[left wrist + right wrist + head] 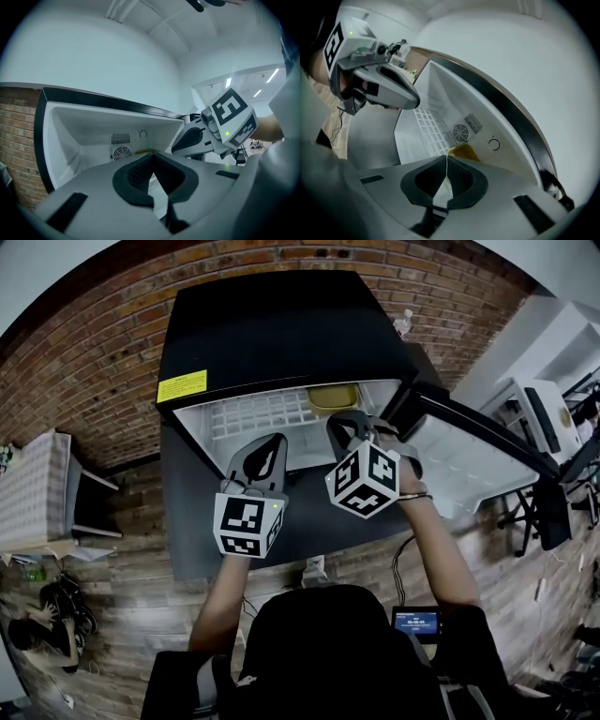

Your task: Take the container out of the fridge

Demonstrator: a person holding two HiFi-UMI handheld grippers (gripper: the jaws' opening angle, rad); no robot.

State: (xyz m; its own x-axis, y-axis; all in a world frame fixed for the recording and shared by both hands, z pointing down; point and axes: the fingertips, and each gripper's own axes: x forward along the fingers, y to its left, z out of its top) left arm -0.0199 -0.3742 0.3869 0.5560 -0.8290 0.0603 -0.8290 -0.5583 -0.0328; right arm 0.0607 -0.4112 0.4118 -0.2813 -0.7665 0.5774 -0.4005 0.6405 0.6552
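From above, a black fridge (272,334) stands with its door (469,460) swung open to the right. The yellow container (333,397) sits at the back right of the white wire shelf (253,413). The left tongs (267,454) and the right tongs (352,427) are side by side in front of the opening. In the left gripper view, the left tongs' tips are pressed together with nothing between them. In the right gripper view, the right tongs are also closed and empty, and the container shows just past their tips, near a round fan (461,132).
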